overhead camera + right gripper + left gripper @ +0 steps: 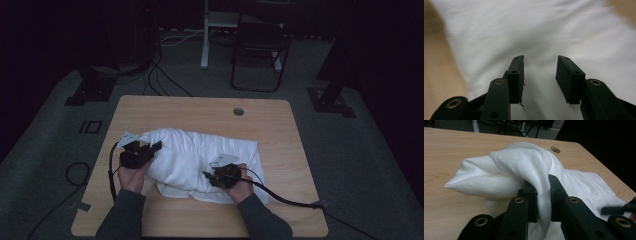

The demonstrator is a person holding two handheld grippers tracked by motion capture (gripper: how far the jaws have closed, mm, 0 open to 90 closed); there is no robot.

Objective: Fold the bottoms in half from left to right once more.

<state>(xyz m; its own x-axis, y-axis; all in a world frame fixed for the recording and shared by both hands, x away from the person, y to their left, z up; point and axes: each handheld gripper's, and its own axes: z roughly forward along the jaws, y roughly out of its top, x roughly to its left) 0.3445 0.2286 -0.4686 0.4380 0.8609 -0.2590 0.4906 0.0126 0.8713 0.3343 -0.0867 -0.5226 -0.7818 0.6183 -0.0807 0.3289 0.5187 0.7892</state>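
A white cloth (200,160) lies bunched across the middle of the wooden table (200,107), closer to the near edge than the far one and well clear of the left and right edges. It is soft, matt and heavily creased, folded over itself into a long rumpled mound. Its left end is gathered into a thick twisted fold (534,167) that rises off the tabletop, with a blunt corner (451,185) sticking out toward the left edge. The right part spreads flatter, its hem reaching toward the near right corner.
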